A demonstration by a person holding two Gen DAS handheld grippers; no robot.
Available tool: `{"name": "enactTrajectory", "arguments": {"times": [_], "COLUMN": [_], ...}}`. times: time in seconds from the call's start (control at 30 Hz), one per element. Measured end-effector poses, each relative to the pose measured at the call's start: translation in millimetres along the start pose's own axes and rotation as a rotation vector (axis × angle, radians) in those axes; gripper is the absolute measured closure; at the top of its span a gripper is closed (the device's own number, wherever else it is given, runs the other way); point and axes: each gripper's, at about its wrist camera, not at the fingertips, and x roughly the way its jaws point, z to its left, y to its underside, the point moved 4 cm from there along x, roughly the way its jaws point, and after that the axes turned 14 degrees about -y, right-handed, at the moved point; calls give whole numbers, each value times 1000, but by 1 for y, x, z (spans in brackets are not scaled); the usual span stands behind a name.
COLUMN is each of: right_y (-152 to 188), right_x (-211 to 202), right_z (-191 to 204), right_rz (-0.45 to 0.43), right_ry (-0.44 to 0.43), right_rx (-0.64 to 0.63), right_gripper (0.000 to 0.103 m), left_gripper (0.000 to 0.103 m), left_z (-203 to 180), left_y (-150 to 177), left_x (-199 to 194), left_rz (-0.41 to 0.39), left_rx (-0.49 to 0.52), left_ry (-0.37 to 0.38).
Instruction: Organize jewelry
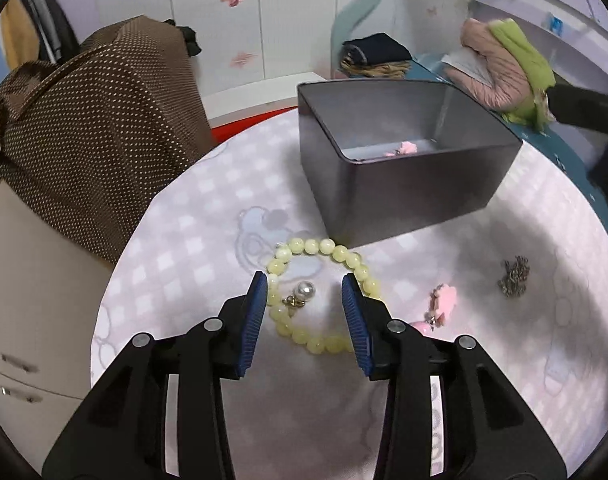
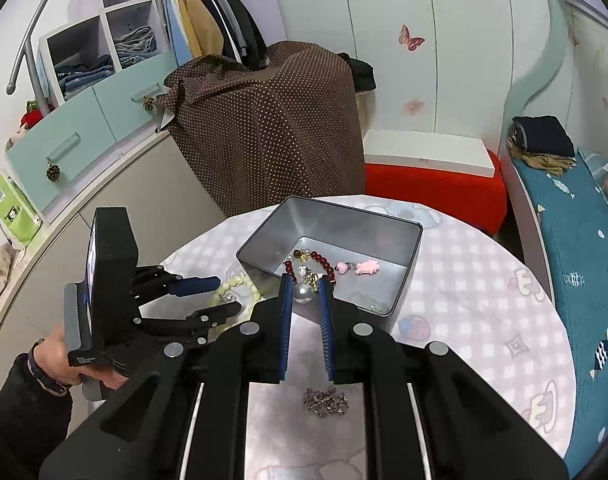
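A round table [image 2: 484, 320] with a pink checked cloth carries everything here. On it stands a grey metal box [image 1: 404, 184] with its top open. The right wrist view shows a dark red bead bracelet [image 2: 324, 264] and a pink charm [image 2: 366, 267] lying on the box floor.

The left gripper [image 1: 306, 280] hangs low over the cloth with its jaws spread apart, gripping nothing. They straddle a pale yellow bead bracelet [image 1: 324, 246], which lies flat just in front of the box. Inside that ring sits a pearl earring [image 1: 306, 290] with a small gold clasp.

The right gripper [image 2: 305, 282] is over the near edge of the box — its blue pads are closed on a second pearl earring [image 2: 303, 293], the pearl pinched between them.

To the right of the yellow bracelet lies a pink flower charm [image 1: 444, 300]. Further right, apart from it, is a small heap of dark metal chain [image 1: 514, 276] — both rest on the cloth outside the box.
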Motion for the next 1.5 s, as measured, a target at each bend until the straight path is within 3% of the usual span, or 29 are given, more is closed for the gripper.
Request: {"name": "enactTrajectory", "arguments": {"times": [0.2, 0.43, 0.57, 0.67, 0.83, 1.07, 1.27, 1.5], "right_y": [1, 3, 5, 5, 5, 3, -5, -30], "right_x": [0, -1, -1, -3, -4, -6, -12, -18], "right_z": [0, 0, 1, 1, -1, 3, 5, 7], "right_rz": [0, -1, -1, -2, -3, -8, -21, -51], "right_ry": [0, 0, -1, 0, 5, 5, 6, 14], "right_rx": [0, 1, 5, 5, 7, 3, -12, -41], "right_gripper": [91, 91, 91, 91, 91, 91, 91, 91], "left_gripper": [77, 77, 77, 78, 92, 93, 93, 93], "left_z": [1, -4, -14, -13, -2, -1, 14, 23], "left_y": [0, -5, -1, 2, -1, -1, -11, -54], "left_x": [0, -16, -3, 3, 8, 2, -30, -78], "left_rz": [-1, -64, -32, -18, 4, -7, -79, -197], "left_rx": [33, 64, 106, 94, 47, 26, -33, -95], "left_ry": [30, 52, 56, 72, 110, 120, 99, 103]}}
